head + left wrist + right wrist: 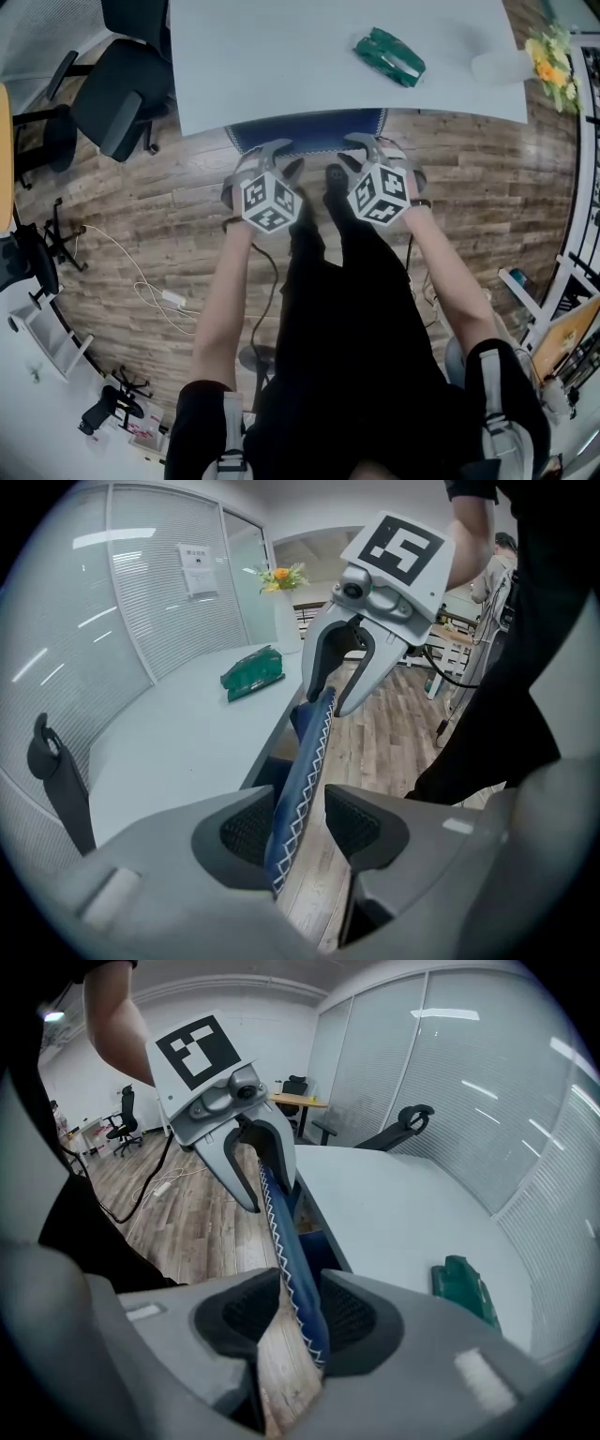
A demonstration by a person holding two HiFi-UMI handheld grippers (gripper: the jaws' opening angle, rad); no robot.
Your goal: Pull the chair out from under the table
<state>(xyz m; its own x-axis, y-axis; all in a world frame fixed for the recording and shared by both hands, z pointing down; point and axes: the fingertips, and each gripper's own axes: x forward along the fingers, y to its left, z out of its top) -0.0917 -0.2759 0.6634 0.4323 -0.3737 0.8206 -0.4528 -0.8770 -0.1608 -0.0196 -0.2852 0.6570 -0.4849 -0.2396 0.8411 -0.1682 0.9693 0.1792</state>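
Note:
The chair is tucked under the white table (281,66); only the top of its blue backrest (309,131) with white zigzag stitching shows at the table's near edge. My left gripper (272,152) straddles the backrest's left part and my right gripper (372,148) its right part. In the left gripper view the blue edge (307,761) runs between my left gripper's (300,822) dark pads with a gap on one side. In the right gripper view the edge (286,1241) lies likewise between my right gripper's (298,1312) pads. Both stand open around it.
A green packet (389,56) and a vase of flowers (548,56) rest on the table. A black office chair (122,84) stands at the left. Cables (155,291) lie on the wooden floor. The person's dark-clothed legs stand right behind the chair.

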